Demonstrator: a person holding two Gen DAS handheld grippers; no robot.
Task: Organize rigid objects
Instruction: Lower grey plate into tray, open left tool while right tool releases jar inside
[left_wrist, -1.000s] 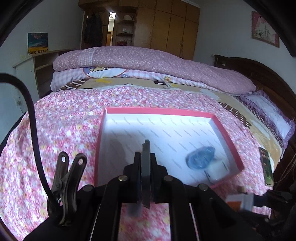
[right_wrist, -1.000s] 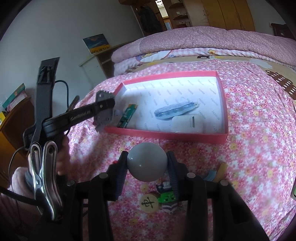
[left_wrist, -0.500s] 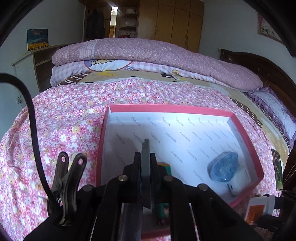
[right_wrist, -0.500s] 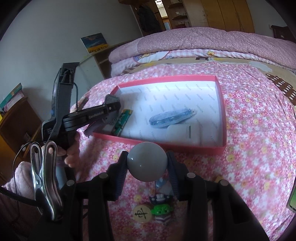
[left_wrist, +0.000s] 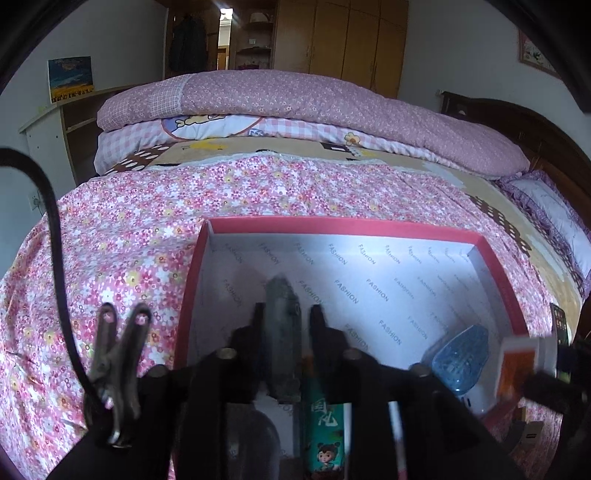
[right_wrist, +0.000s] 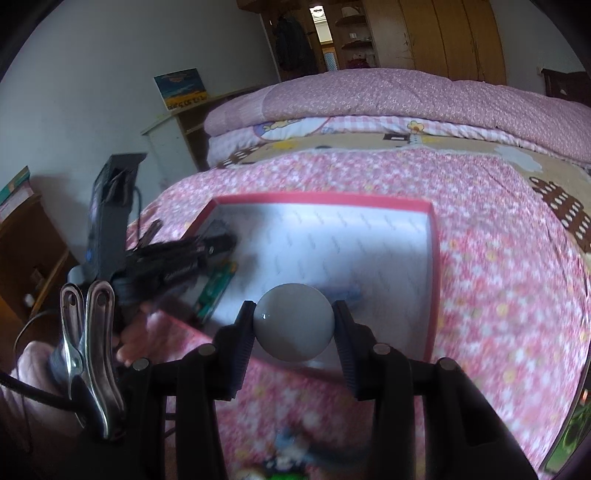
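Observation:
A red-rimmed box (left_wrist: 334, 222) with a white printed floor lies on the flowered bedspread; it also shows in the right wrist view (right_wrist: 434, 258). My left gripper (left_wrist: 283, 314) hangs over the box's near-left part with a flat grey comb-like piece (left_wrist: 282, 332) between its fingers, and the jaws stand slightly apart from it. Inside lie a green strip (left_wrist: 325, 424), a blue clear case (left_wrist: 460, 356) and a white block. My right gripper (right_wrist: 294, 325) is shut on a grey bulb (right_wrist: 294, 325) above the box's near edge.
Folded pink quilts (left_wrist: 295, 107) lie at the far side of the bed. A phone (left_wrist: 559, 326) lies at the right bed edge. Small toys (right_wrist: 291, 458) lie on the bedspread below the right gripper. A wooden headboard (left_wrist: 535, 133) stands at the right.
Both grippers moved forward over the box. The left gripper's jaws have parted around the grey piece. The right gripper carried the bulb from over the toys to the box's near edge.

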